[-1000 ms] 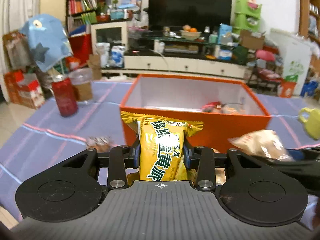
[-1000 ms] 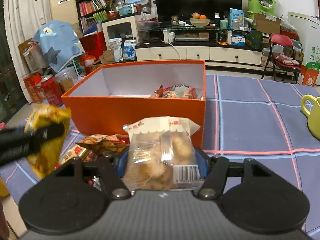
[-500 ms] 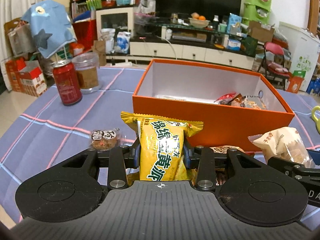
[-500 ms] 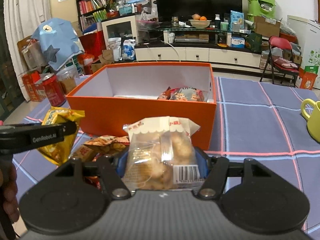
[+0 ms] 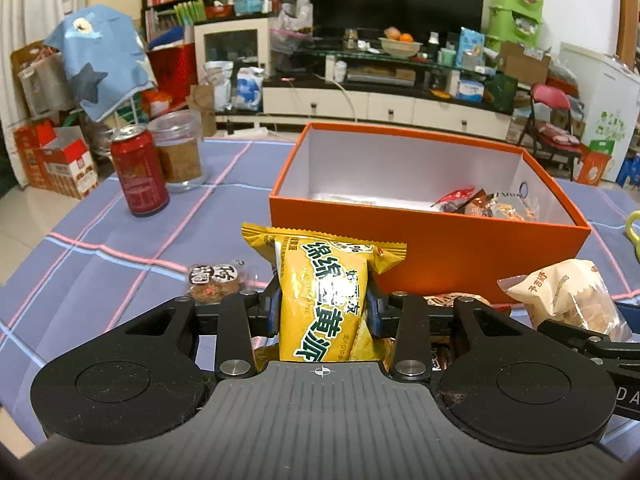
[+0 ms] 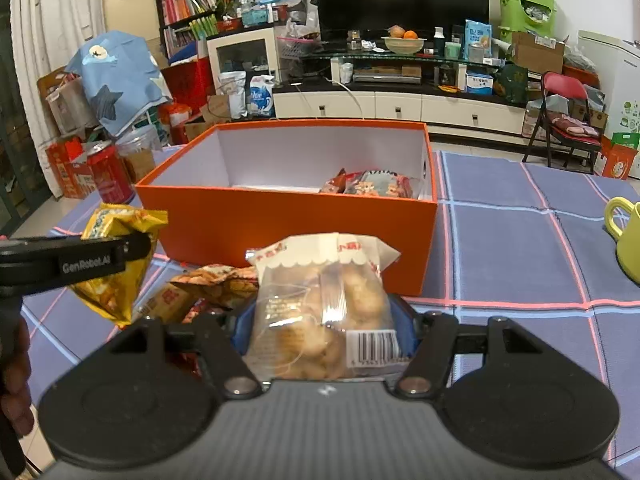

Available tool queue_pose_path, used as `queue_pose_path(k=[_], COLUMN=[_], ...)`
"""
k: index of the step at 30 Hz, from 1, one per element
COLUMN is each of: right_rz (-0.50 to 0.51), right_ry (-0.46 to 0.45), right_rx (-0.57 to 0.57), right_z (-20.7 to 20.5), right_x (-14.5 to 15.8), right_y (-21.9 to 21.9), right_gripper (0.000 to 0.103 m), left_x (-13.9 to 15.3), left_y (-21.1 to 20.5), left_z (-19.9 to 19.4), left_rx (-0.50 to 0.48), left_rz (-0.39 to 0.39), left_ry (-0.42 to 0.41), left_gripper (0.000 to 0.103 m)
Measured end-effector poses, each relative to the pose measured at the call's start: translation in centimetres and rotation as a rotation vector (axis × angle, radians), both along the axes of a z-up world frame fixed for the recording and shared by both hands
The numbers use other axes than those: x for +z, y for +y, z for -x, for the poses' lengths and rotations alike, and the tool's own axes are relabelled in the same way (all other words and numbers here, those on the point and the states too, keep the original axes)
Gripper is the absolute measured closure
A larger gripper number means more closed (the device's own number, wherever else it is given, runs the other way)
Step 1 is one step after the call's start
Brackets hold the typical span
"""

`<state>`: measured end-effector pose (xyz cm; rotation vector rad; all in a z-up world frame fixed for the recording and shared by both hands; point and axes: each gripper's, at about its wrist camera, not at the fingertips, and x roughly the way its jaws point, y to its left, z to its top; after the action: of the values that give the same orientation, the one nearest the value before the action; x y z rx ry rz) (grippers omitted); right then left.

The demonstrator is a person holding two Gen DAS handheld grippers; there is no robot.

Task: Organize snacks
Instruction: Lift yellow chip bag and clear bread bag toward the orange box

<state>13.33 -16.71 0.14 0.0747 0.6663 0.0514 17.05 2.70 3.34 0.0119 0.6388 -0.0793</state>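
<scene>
My left gripper (image 5: 323, 307) is shut on a yellow snack packet (image 5: 326, 300) with green lettering, held above the table in front of the orange box (image 5: 424, 256). My right gripper (image 6: 324, 320) is shut on a clear bag of cookies (image 6: 324, 308), also in front of the orange box (image 6: 288, 228). The box is open and holds several snack packets (image 5: 480, 204) at its right end. The cookie bag also shows in the left wrist view (image 5: 564, 296). The yellow packet shows in the right wrist view (image 6: 116, 256). Loose snacks (image 6: 204, 284) lie on the cloth before the box.
A red can (image 5: 138, 172) and a clear jar (image 5: 178, 152) stand at the left on the blue checked tablecloth (image 5: 100, 248). A round wrapped cake (image 5: 216, 282) lies near my left gripper. A yellow-green mug (image 6: 624, 232) stands at the right.
Both grippers have risen and pulled back a little, so more of the box's inside shows. Each keeps hold of its snack.
</scene>
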Motion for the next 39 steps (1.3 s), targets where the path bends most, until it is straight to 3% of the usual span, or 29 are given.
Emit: queue_pose_path(k=[21, 39], right_rz=[0.022, 0.138], right_ry=[0.018, 0.025], right_rx=[-0.009, -0.063], right_z=[-0.06, -0.07], right_x=[0.04, -0.06], right_y=[-0.17, 0.49], right_gripper=[0.037, 0.037], left_x=[0.26, -0.06], left_y=[0.01, -0.15], left_z=[0.15, -0.22], left_rx=[0.006, 0.005], left_rz=[0.001, -0.012], left_ry=[-0.004, 0.014], left_gripper=[0.094, 0.094])
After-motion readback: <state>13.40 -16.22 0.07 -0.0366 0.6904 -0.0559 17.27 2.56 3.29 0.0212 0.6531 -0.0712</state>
